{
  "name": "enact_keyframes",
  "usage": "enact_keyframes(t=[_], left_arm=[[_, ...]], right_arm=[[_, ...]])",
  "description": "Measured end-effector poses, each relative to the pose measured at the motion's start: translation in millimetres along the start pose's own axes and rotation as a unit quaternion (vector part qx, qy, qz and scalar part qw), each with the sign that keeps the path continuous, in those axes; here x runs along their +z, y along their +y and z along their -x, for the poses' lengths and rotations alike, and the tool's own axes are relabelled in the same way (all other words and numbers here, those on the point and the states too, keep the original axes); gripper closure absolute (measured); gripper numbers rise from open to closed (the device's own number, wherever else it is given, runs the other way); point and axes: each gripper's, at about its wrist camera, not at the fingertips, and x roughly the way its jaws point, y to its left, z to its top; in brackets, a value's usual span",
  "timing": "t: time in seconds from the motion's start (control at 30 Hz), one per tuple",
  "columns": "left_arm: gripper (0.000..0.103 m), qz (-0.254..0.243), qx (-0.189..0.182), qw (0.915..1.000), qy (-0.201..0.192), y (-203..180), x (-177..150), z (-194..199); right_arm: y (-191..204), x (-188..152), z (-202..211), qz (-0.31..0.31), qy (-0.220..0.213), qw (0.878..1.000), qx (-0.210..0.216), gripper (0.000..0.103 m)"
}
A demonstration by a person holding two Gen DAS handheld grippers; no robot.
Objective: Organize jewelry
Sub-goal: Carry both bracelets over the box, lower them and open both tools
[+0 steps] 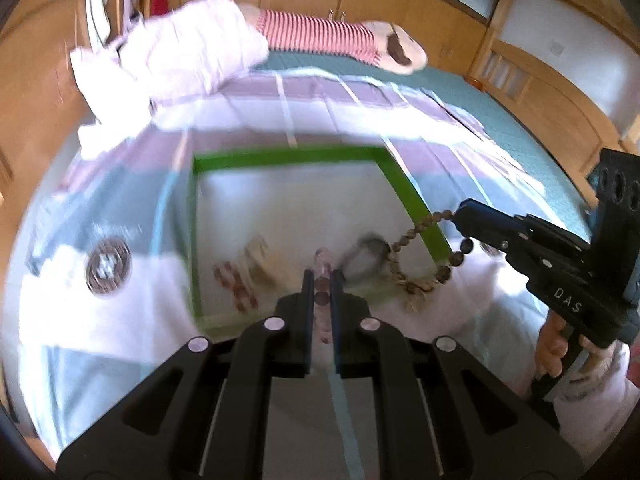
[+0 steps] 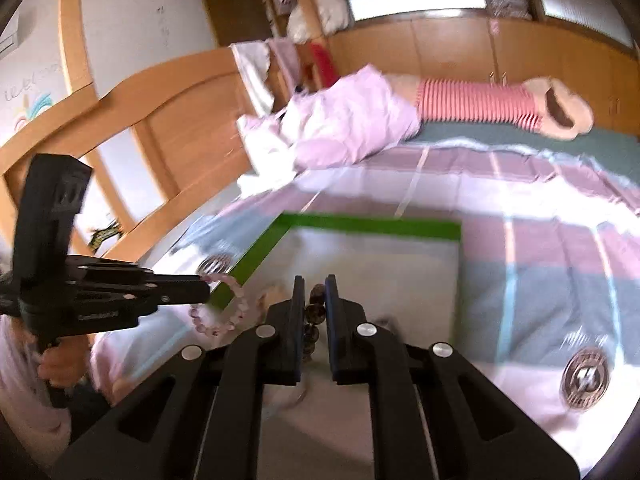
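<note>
A green-rimmed tray (image 1: 404,184) with a pale floor lies on the bed; it also shows in the right wrist view (image 2: 360,224). My left gripper (image 1: 323,276) is shut on a pale pink bead bracelet (image 2: 236,304), held over the tray's near edge. My right gripper (image 2: 311,284) is shut on a brown bead bracelet (image 1: 424,272), which hangs over the tray's right rim. In the left wrist view the right gripper (image 1: 458,216) sits at the right. Blurred red-and-tan jewelry (image 1: 240,276) and a dark piece (image 1: 368,256) lie in the tray.
A plaid purple, blue and white bedsheet (image 1: 360,120) covers the bed. A round metal emblem (image 1: 108,266) lies left of the tray. A pink bundle (image 1: 192,48) and a striped plush toy (image 1: 320,36) lie at the far side. Wooden headboard (image 2: 172,120) stands left.
</note>
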Motion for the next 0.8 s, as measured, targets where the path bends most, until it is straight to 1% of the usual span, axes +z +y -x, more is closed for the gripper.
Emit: enact_keyframes(t=[0.07, 0.1, 0.17, 0.2, 0.3, 0.4, 0.43, 0.47, 0.5, 0.53, 0.6, 0.7, 0.77, 0.8], left_arm=[[0.095, 0.008, 0.002, 1.0000, 0.002, -2, 13, -14], [0.095, 0.010, 0.005, 0.9999, 0.007, 0, 18, -22], [0.095, 0.013, 0.027, 0.9994, 0.018, 4, 25, -45], [0.095, 0.016, 0.033, 0.9991, 0.024, 5, 27, -54], [0.095, 0.034, 0.032, 0.9979, 0.045, 14, 34, -83], [0.095, 0.023, 0.051, 0.9975, 0.043, 11, 38, -99], [0.094, 0.020, 0.054, 0.9974, 0.043, 10, 38, -101], [0.085, 0.016, 0.054, 0.9975, 0.043, 9, 37, -101], [0.076, 0.013, 0.051, 0.9976, 0.044, 9, 37, -100], [0.064, 0.009, 0.050, 0.9979, 0.041, 8, 36, -95], [0.063, 0.011, 0.051, 0.9981, 0.032, 10, 34, -86], [0.064, 0.025, 0.023, 0.9988, 0.034, 15, 23, -65], [0.064, 0.018, 0.008, 0.9988, 0.045, 12, 7, -50], [0.064, 0.011, 0.010, 0.9987, 0.049, 9, 2, -47]], right_arm=[[-10, 3, -19, -0.001, 0.009, 1.000, -0.022, 0.093], [-17, 2, -20, -0.004, 0.013, 0.999, -0.030, 0.093], [-27, 1, -34, -0.017, 0.025, 0.999, -0.042, 0.093], [-33, -2, -40, -0.025, 0.033, 0.998, -0.048, 0.093], [-44, -6, -50, -0.038, 0.046, 0.996, -0.062, 0.093], [-50, -8, -58, -0.040, 0.055, 0.994, -0.081, 0.092], [-51, -8, -56, -0.044, 0.058, 0.994, -0.084, 0.087], [-52, -7, -55, -0.048, 0.059, 0.994, -0.082, 0.081], [-54, -6, -50, -0.059, 0.060, 0.994, -0.076, 0.066], [-56, -4, -43, -0.072, 0.054, 0.994, -0.069, 0.056], [-57, -2, -31, -0.082, 0.053, 0.993, -0.062, 0.054], [-54, -7, -11, -0.076, 0.074, 0.993, -0.057, 0.053], [-51, -15, -3, -0.067, 0.106, 0.990, -0.060, 0.053], [-49, -22, -1, -0.060, 0.126, 0.988, -0.062, 0.053]])
